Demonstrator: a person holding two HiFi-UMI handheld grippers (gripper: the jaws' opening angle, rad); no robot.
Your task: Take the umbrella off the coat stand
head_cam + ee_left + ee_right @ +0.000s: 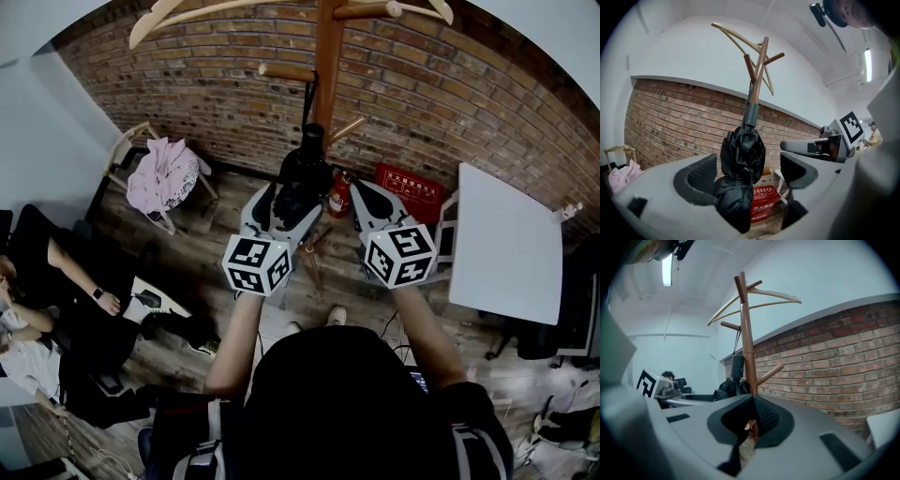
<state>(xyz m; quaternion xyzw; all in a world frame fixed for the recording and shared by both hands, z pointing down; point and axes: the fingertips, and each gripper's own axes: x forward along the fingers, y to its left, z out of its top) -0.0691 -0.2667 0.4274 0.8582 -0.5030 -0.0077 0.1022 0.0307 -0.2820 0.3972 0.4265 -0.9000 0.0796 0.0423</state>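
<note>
A black folded umbrella hangs by its strap from a peg of the wooden coat stand. My left gripper is level at the umbrella's bundled canopy, and its jaws stand wide on either side of it. In the left gripper view the umbrella fills the space between the pads, with a clear gap to the right pad. My right gripper hovers just right of the stand, shut and empty. In the right gripper view its jaws meet in front of the pole, and the umbrella hangs behind it.
Wooden hangers rest on top of the stand. A fire extinguisher and a red crate stand by the brick wall. A white table is at the right, a chair with pink cloth at the left, and a seated person further left.
</note>
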